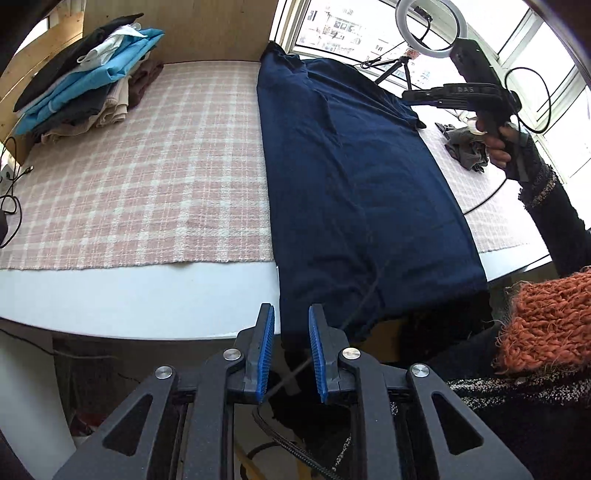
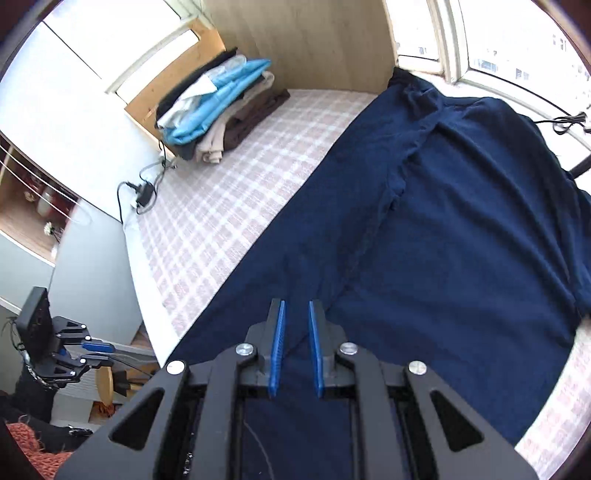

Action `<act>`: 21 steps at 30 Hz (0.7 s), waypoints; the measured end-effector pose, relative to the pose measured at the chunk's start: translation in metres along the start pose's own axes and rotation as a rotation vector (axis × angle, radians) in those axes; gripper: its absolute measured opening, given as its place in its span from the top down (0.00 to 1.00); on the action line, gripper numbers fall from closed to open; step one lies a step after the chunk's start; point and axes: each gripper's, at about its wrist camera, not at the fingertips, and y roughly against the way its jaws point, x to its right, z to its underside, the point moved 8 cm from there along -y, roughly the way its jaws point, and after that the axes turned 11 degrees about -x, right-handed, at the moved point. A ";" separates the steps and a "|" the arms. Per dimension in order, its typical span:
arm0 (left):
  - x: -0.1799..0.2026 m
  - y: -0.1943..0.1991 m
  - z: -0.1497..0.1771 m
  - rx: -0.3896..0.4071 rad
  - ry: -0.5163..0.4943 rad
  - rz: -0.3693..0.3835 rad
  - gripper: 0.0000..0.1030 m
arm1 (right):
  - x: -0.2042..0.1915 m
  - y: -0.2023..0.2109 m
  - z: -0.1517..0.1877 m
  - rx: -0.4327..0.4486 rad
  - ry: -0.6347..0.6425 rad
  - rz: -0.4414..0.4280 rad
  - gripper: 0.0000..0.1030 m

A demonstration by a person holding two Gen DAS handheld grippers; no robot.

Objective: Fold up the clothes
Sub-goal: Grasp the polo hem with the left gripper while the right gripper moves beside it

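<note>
A dark navy garment [image 1: 354, 173] lies spread flat along the pink plaid cloth [image 1: 147, 177], its near hem hanging over the white table's edge [image 1: 129, 295]. My left gripper [image 1: 291, 350] hovers off the table at that hem, its blue pads a narrow gap apart and pressing on nothing. In the right wrist view my right gripper [image 2: 295, 347] hangs above the navy garment [image 2: 461, 229], pads slightly apart and empty. The right gripper [image 1: 410, 96] also shows at the garment's far right side, held by a hand. The left gripper [image 2: 105, 350] appears low at the table's corner.
A pile of folded clothes [image 1: 88, 81] with a light blue piece on top sits at the far left corner. A crumpled grey cloth [image 1: 465, 147] lies right of the garment. A ring light [image 1: 428, 29] stands by the window. A charger with cables [image 2: 144, 192] lies at the left edge.
</note>
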 end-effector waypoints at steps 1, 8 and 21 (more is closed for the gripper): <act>-0.002 0.005 0.009 0.003 0.001 -0.004 0.73 | -0.003 0.018 0.016 0.023 -0.025 -0.019 0.70; -0.004 -0.065 0.030 -0.119 -0.108 0.008 0.72 | -0.089 -0.074 0.151 -0.167 -0.110 -0.145 0.58; -0.005 -0.105 0.033 -0.187 -0.189 0.122 0.74 | -0.110 -0.201 0.213 -0.227 -0.328 -0.080 0.58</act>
